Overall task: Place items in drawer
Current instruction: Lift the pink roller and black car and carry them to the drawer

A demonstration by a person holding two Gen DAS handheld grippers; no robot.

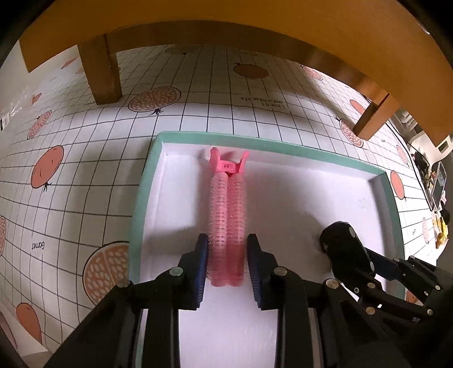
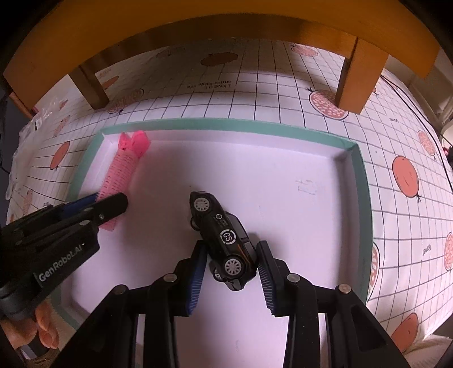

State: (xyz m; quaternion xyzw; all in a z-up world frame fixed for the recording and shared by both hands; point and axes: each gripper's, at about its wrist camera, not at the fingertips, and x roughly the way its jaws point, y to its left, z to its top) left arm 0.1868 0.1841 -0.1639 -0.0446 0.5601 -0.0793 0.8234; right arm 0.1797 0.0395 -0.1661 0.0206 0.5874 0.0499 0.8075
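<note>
1. The drawer, a shallow white tray with a teal rim, is lying on the fruit-print tablecloth; its whole right half is sitting bare.
2. The left gripper is clenching the pink hair-roller clip, which is lying lengthwise near the drawer's left wall, its handle end almost touching the far wall.
3. The right gripper is grasping the black toy car, tipped on its side near the drawer's middle.
4. A wooden shelf is overhanging the far edge.
5. The drawer's near edge is being hidden behind both grippers.
</note>
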